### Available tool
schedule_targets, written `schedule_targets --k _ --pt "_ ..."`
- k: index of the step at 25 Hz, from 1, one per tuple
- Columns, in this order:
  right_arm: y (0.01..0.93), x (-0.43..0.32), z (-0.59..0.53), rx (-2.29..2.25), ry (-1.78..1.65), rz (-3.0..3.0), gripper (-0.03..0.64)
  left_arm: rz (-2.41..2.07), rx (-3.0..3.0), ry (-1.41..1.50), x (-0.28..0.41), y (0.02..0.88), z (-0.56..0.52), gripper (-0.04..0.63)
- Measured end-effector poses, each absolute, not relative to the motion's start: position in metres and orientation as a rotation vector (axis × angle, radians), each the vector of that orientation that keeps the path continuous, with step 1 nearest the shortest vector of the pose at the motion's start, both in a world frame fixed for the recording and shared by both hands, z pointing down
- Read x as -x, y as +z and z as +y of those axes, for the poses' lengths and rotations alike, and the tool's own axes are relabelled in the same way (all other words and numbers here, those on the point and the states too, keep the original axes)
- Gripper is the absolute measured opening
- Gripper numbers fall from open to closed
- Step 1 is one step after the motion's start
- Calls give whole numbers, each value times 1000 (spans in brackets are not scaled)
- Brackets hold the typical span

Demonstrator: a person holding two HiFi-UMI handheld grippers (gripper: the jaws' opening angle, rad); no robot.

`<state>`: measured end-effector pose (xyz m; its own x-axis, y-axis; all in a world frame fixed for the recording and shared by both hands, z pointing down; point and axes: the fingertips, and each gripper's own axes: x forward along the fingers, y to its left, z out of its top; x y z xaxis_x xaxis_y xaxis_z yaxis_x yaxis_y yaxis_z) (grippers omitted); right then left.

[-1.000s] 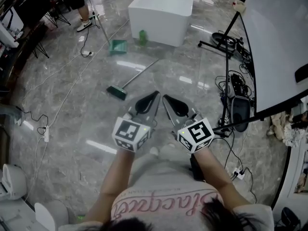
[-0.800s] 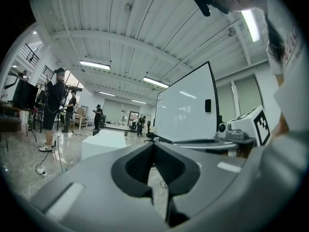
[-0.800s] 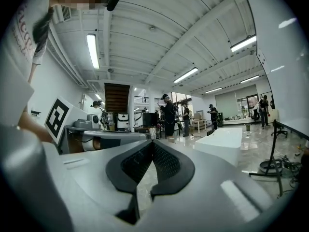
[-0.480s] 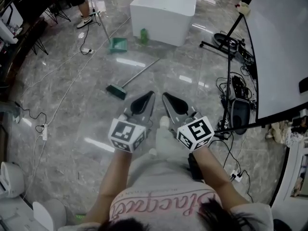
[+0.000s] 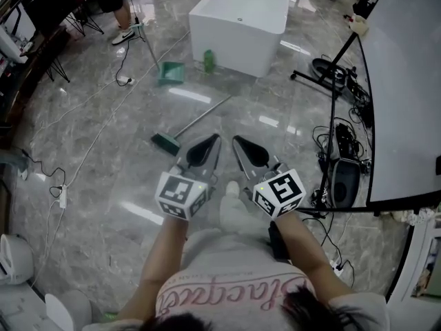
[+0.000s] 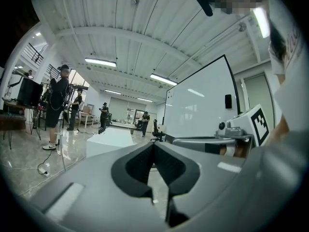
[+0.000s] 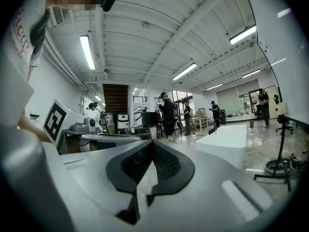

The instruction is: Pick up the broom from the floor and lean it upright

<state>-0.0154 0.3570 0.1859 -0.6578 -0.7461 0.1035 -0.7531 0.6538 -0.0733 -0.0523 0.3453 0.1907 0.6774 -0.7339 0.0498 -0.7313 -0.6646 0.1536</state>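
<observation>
A broom (image 5: 196,121) lies flat on the grey marble floor (image 5: 103,185), its green head nearest the person, just beyond the left gripper (image 5: 216,137), clenched on nothing. Beside it, the right gripper (image 5: 235,139) is likewise closed and empty.

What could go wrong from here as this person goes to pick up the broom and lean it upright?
1. The broom lies flat with a thin handle. The left gripper and right gripper are both shut and empty, so they may knock or roll it unless they open first.
2. The glossy floor could let a leaned broom slide down.
3. Loose cables lie on the floor and could trip the person.
</observation>
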Motion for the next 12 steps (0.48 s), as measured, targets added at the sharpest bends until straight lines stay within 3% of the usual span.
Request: schedule_targets --k 12 --pt "185 -14 248 -1193 216 -2822 2 -1246 -2702 5 18 188 232 0"
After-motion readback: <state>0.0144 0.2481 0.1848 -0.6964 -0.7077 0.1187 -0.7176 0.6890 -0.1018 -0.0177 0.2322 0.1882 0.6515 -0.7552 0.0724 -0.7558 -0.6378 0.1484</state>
